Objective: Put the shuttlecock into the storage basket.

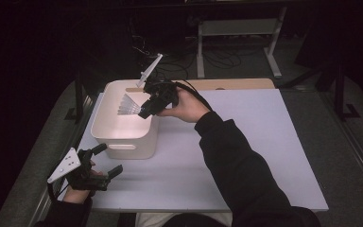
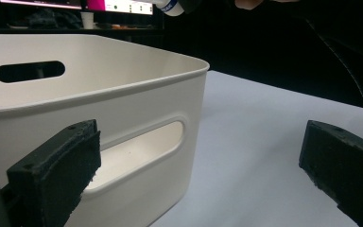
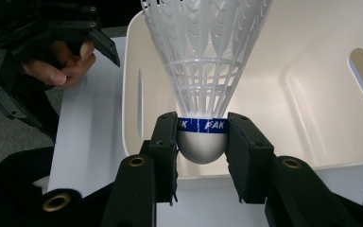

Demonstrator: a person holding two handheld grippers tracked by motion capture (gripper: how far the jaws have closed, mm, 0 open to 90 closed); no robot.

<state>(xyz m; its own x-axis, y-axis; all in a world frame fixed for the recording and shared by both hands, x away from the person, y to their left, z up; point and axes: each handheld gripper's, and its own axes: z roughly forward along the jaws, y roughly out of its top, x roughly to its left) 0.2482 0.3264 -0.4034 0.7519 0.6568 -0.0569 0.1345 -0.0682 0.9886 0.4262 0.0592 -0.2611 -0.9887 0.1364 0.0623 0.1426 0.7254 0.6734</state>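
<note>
Right gripper (image 3: 202, 142) clamped on shuttlecock (image 3: 203, 71), above bin (image 1: 105, 135) rim. Left gripper (image 1: 105, 163) wide, outside bin's near wall

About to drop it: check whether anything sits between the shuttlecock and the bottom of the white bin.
Nothing visible does. The right gripper holds the shuttlecock by its cork over the open white bin, whose floor looks bare beneath it. The left gripper waits open outside the bin's near wall.
</note>
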